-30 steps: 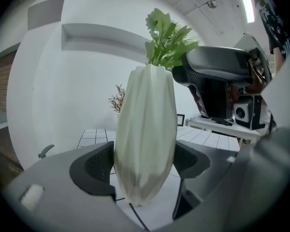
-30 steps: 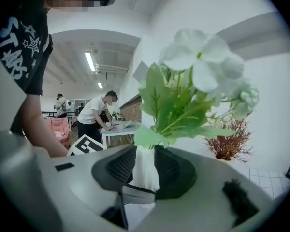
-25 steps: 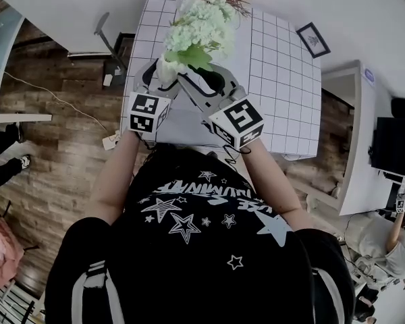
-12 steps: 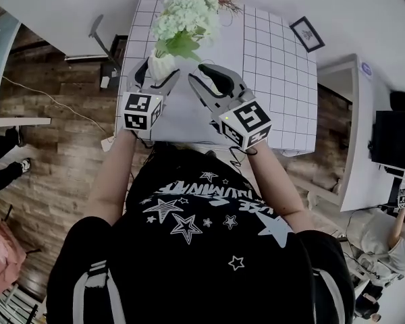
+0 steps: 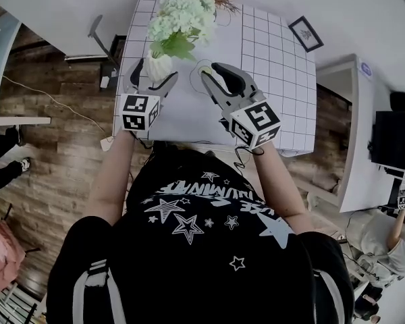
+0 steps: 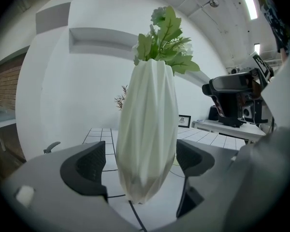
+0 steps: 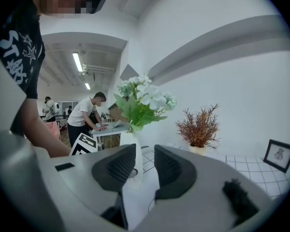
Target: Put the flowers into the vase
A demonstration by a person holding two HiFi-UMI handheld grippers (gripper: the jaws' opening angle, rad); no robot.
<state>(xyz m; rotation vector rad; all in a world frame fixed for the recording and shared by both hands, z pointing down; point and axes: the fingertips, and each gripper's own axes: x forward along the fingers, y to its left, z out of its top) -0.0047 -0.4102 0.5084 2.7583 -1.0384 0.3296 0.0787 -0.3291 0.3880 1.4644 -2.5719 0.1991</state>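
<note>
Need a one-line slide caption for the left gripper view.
Left hand-held gripper, jaws just opened wider, with the white vase of flowers standing between them.

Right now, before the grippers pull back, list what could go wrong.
1. The left gripper has just been opening its jaws, which flank the vase without touching it; a crooked pull-back could clip and tip it.
2. The flowers form a big head on a narrow-footed vase, so it looks top-heavy.
3. The right gripper, jaws slightly apart and empty, sits near; a swing could catch the flowers.
</note>
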